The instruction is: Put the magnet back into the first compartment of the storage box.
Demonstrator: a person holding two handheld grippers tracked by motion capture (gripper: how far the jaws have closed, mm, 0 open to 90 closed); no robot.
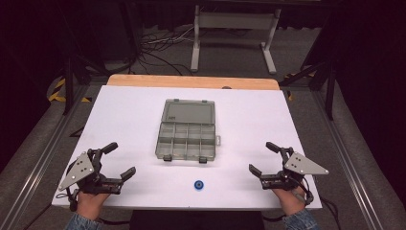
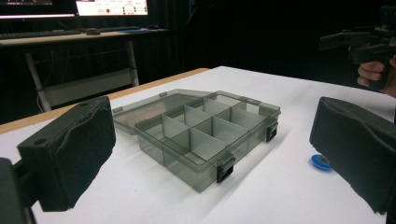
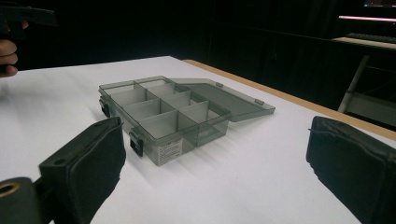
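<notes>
A smoky clear plastic organiser box [image 1: 186, 138] lies open in the middle of the white table [image 1: 129, 115], lid folded flat to the far side, its compartments empty [image 2: 201, 133] [image 3: 161, 112]. A small blue round disc [image 1: 198, 185] rests near the front edge, also seen low at the right in the left gripper view [image 2: 321, 162]. My left gripper [image 1: 119, 160] hovers at the front left, jaws wide apart and empty. My right gripper [image 1: 262, 157] mirrors it at the front right, open with nothing between its pads.
A bare wooden strip [image 1: 191, 81] runs along the table's far edge. Beyond it stand a white metal frame [image 1: 234, 33] and cables on the floor. Dark rails flank the table on both sides.
</notes>
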